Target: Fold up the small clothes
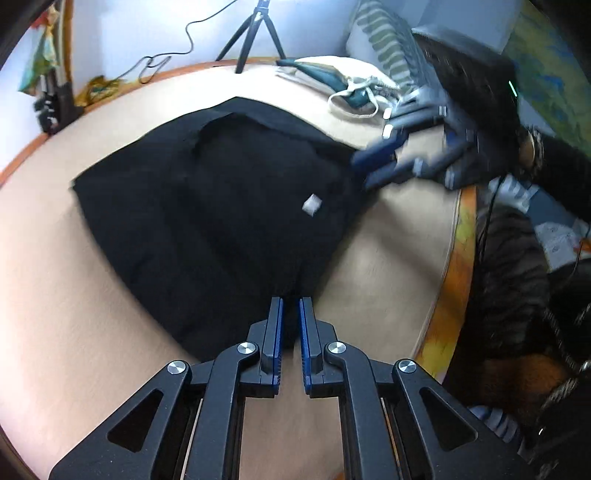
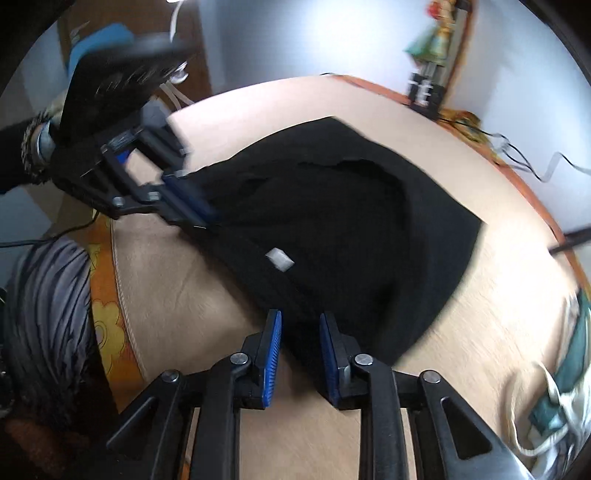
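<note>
The left gripper [image 1: 291, 301] is clamping the near edge of the black garment [image 1: 221, 206]; its jaws are standing almost together with a fold of dark cloth pinched between the blue pads. In the right wrist view the same tool [image 2: 201, 210] is biting into the garment's [image 2: 332, 229] left-hand edge.

The right gripper [image 2: 300, 317] is standing with its jaws apart. Black cloth is lying between the pads, but they are not pressing on it. In the left wrist view this gripper [image 1: 364, 168] is blurred at the garment's right-hand edge.

The garment is lying spread over the beige surface [image 1: 55, 295], with a small white label [image 1: 311, 205] showing on top. A cream drawstring bag [image 1: 351, 79] is resting well apart from it, near a striped pillow [image 1: 384, 40]. A black tripod [image 1: 255, 33] is standing at the surface's far edge.
</note>
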Demonstrator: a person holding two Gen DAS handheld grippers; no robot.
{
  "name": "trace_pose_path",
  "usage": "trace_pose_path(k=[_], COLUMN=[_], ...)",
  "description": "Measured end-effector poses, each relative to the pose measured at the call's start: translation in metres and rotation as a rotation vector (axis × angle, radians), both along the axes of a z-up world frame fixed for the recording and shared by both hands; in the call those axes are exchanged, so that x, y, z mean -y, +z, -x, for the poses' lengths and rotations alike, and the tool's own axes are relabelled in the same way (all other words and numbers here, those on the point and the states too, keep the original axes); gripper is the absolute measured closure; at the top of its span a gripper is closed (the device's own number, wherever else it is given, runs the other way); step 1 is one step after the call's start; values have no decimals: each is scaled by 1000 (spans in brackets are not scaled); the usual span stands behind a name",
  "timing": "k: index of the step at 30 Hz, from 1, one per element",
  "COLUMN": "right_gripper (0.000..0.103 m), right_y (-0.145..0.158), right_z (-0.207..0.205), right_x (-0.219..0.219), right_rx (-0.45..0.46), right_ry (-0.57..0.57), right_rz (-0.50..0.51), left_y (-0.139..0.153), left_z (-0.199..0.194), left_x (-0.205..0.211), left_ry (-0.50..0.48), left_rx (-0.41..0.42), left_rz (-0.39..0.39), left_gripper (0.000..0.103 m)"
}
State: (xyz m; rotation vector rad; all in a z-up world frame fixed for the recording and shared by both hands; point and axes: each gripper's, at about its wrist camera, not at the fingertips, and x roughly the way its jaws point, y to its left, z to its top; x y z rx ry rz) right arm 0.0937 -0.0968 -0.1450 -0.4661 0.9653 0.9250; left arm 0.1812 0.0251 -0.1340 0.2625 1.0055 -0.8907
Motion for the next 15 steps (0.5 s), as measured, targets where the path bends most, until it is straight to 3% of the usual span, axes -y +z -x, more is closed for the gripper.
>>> trace_pose_path(k=[3, 7, 9, 15], right_gripper=[63, 60, 60, 61], right_y=[14, 22, 21, -10], right_z=[-19, -65, -80, -144], right_x=[29, 63, 70, 67], right_rx=[-26, -57, -82, -237], right_ry=[-95, -299, -376, -551], right_rz=[-111, -234, -273, -362], left_y=[12, 18, 18, 15], left_z=[9, 2, -1, -9], left_x=[-23, -53, -59, -55], left_ry=[80, 262, 309, 377], left_rx=[15, 7, -9, -23], left_rz=[66, 192, 230, 246], left_gripper=[96, 80, 79, 76])
